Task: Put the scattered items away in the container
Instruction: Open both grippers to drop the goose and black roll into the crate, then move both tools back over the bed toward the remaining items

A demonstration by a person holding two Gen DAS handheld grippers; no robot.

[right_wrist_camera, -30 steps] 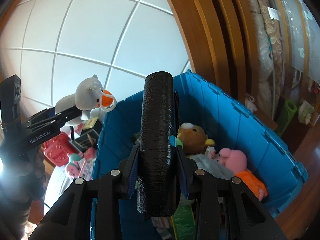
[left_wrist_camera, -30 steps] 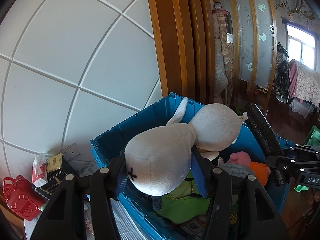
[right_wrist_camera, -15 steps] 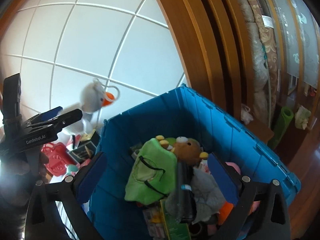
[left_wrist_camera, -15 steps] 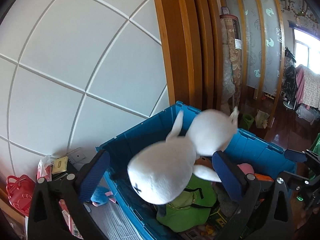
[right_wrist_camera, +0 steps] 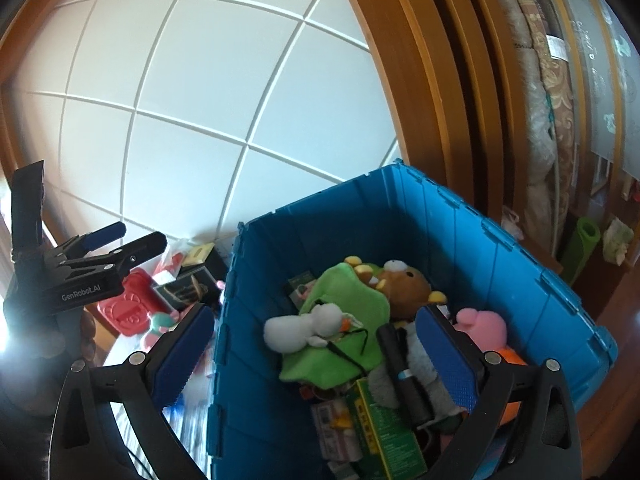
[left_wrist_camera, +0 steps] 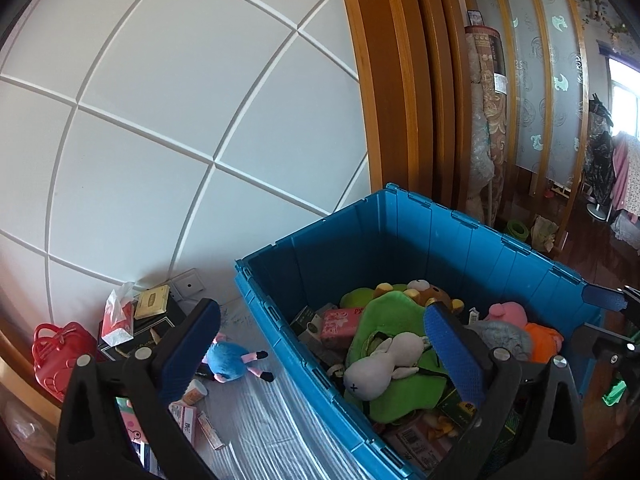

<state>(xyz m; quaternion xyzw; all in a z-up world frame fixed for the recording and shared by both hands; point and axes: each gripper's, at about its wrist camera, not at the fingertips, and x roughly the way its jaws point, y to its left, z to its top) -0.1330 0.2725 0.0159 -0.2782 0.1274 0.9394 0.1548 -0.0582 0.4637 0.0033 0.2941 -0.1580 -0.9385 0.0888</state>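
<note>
Hanging above the blue crate [left_wrist_camera: 404, 232], the left gripper [left_wrist_camera: 320, 348] is gaping wide with nothing between its blue pads [left_wrist_camera: 192, 344]. The right gripper [right_wrist_camera: 312, 360] is likewise spreading its fingers wide and gripping nothing. Inside the crate, the white plush duck [left_wrist_camera: 380, 368] is lying on a green plush [left_wrist_camera: 404, 392], and the black roll [right_wrist_camera: 402, 372] is resting among the toys beside it. Outside, a blue plush [left_wrist_camera: 230, 362] is lying on the floor near a red basket [left_wrist_camera: 54, 350].
</note>
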